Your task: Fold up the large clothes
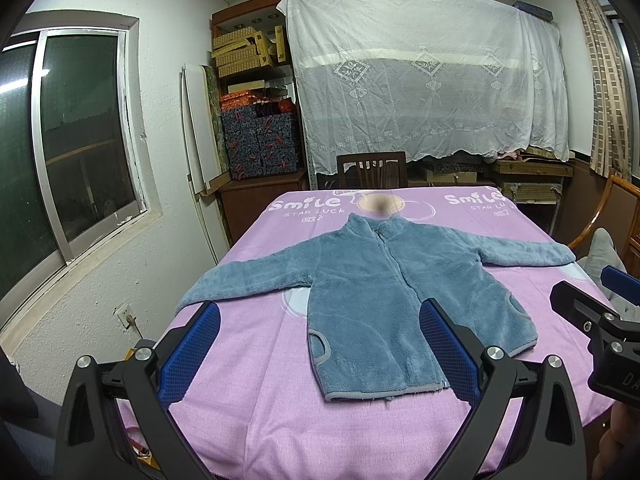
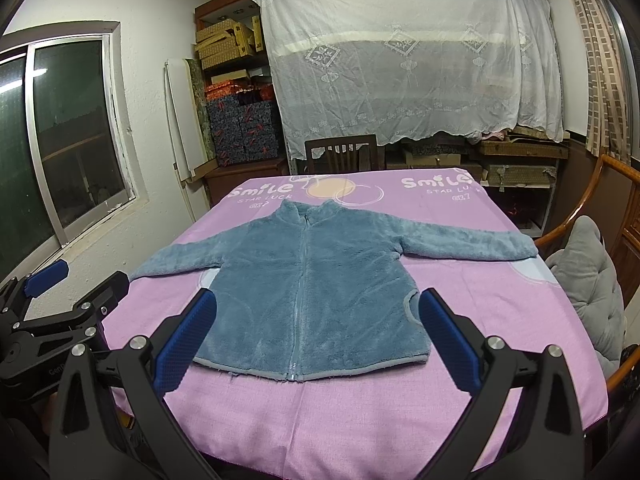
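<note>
Jacket [image 2: 304, 280], blue fleece, lies flat and zipped at centre of the table [image 2: 360, 412], sleeves spread toward left and right edges; left gripper [image 1: 320, 352] and right gripper [image 2: 316, 340] hover above near edge, fingers apart, holding nothing.

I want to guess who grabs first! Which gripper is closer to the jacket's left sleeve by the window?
Left. The left gripper hovers open near that sleeve; the right gripper hovers open over the hem.

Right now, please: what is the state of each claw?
Left claw: open, holding nothing.
Right claw: open, holding nothing.
</note>
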The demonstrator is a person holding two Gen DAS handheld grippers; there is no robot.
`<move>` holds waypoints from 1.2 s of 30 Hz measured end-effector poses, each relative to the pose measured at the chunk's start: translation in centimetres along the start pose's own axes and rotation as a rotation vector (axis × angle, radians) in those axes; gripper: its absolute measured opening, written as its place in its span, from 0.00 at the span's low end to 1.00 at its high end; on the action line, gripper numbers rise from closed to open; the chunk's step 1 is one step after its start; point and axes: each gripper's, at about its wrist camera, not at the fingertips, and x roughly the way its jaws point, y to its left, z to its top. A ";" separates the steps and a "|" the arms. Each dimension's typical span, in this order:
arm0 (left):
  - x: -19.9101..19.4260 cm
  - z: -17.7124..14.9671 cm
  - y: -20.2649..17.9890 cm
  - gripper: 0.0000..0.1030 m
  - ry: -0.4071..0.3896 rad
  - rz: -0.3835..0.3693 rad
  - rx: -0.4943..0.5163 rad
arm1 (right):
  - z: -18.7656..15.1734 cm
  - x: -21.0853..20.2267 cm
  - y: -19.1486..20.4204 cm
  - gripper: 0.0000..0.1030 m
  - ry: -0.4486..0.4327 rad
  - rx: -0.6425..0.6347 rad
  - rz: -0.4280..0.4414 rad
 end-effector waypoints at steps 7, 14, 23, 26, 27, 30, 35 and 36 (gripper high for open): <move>0.1 0.0 0.0 0.97 0.003 -0.001 0.000 | -0.3 0.1 0.0 0.96 0.003 0.003 0.003; 0.1 -0.3 -0.1 0.97 0.002 0.000 0.001 | -0.6 0.3 0.3 0.96 0.004 0.006 0.005; 0.1 -0.3 -0.1 0.97 0.004 0.000 0.000 | -0.5 0.3 0.0 0.96 0.004 0.006 0.005; 0.1 -0.3 -0.1 0.97 0.005 -0.001 0.001 | -0.5 0.3 -0.1 0.96 0.005 0.006 0.006; 0.0 -0.2 -0.1 0.97 0.004 -0.001 0.000 | -0.4 0.3 -0.1 0.96 0.005 0.006 0.006; 0.1 -0.3 -0.1 0.97 0.005 -0.001 0.001 | -0.5 0.3 0.0 0.96 0.007 0.005 0.007; 1.5 -0.8 0.4 0.97 0.044 -0.031 -0.007 | -0.5 0.5 -0.6 0.96 0.006 0.017 0.009; 3.6 -1.6 1.1 0.97 0.106 -0.055 -0.027 | -0.6 0.7 -1.2 0.96 0.005 0.022 0.014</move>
